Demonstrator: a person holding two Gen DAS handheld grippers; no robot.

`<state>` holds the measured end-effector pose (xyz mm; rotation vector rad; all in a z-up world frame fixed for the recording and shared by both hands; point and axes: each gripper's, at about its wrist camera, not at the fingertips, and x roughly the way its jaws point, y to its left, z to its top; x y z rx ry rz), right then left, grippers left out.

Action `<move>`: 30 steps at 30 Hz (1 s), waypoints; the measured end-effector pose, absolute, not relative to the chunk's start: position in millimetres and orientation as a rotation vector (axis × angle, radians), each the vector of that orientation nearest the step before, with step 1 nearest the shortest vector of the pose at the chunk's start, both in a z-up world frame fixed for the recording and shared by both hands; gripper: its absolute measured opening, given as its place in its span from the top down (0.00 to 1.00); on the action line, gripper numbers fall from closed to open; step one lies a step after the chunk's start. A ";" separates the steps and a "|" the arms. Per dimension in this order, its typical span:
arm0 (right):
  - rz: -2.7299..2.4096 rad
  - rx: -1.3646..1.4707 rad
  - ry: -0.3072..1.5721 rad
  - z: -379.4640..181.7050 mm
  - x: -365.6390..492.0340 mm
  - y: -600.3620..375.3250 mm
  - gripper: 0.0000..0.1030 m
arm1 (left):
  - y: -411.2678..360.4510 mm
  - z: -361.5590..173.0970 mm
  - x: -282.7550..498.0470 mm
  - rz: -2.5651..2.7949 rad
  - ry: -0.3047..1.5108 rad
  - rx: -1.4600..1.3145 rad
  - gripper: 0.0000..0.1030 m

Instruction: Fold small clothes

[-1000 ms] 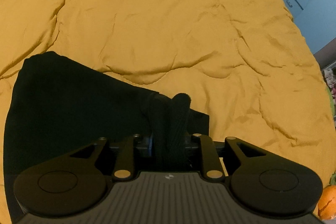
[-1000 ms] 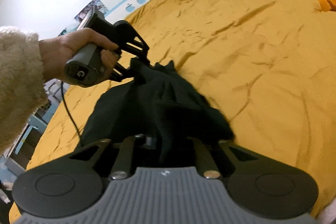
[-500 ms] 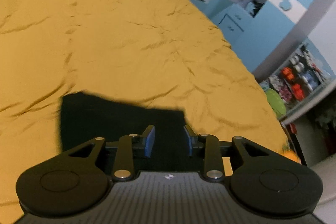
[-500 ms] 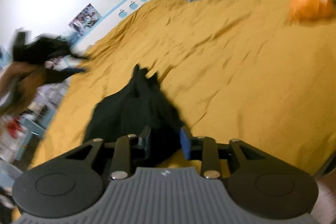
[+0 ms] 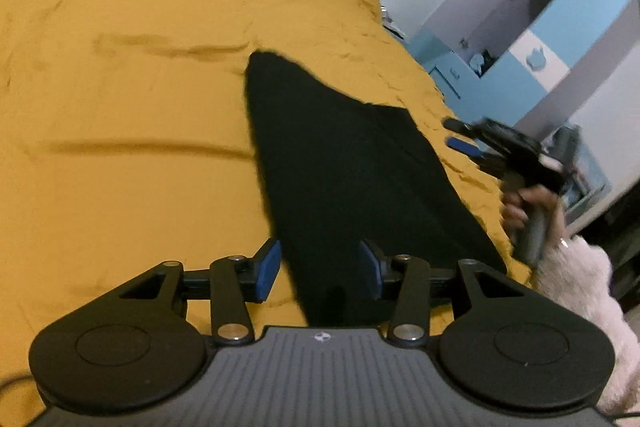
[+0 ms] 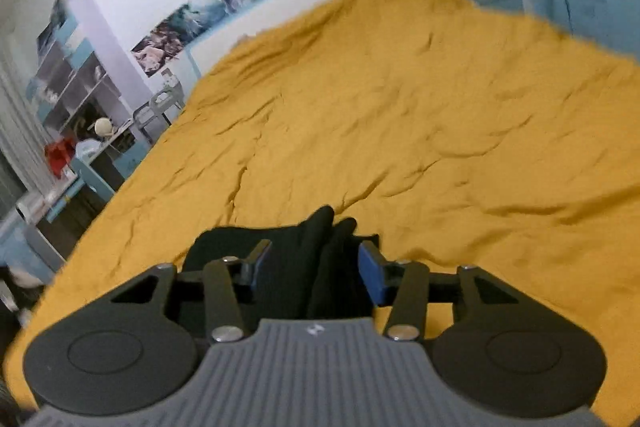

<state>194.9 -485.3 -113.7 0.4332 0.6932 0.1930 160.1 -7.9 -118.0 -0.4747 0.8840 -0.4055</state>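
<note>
Black garment [image 5: 352, 179] is lying on a mustard bedspread [image 5: 120, 107]; left gripper [image 5: 320, 263] and right gripper [image 6: 316, 263] are opening, fingers gripping nothing, right hand [image 5: 528, 215] at three o'clock.

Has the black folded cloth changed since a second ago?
Yes. The black folded cloth, then lifted and bunched in closed jaws, now lies released on the mustard bedspread.

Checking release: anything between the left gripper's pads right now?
Only the black garment lying on the yellow bedspread; left gripper is opening, pads clear of it, in the left wrist view.
</note>
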 end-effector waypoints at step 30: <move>0.078 0.565 0.760 -93.2 59.3 -509.3 0.60 | -47.2 -138.2 129.1 -0.579 0.870 -0.072 0.77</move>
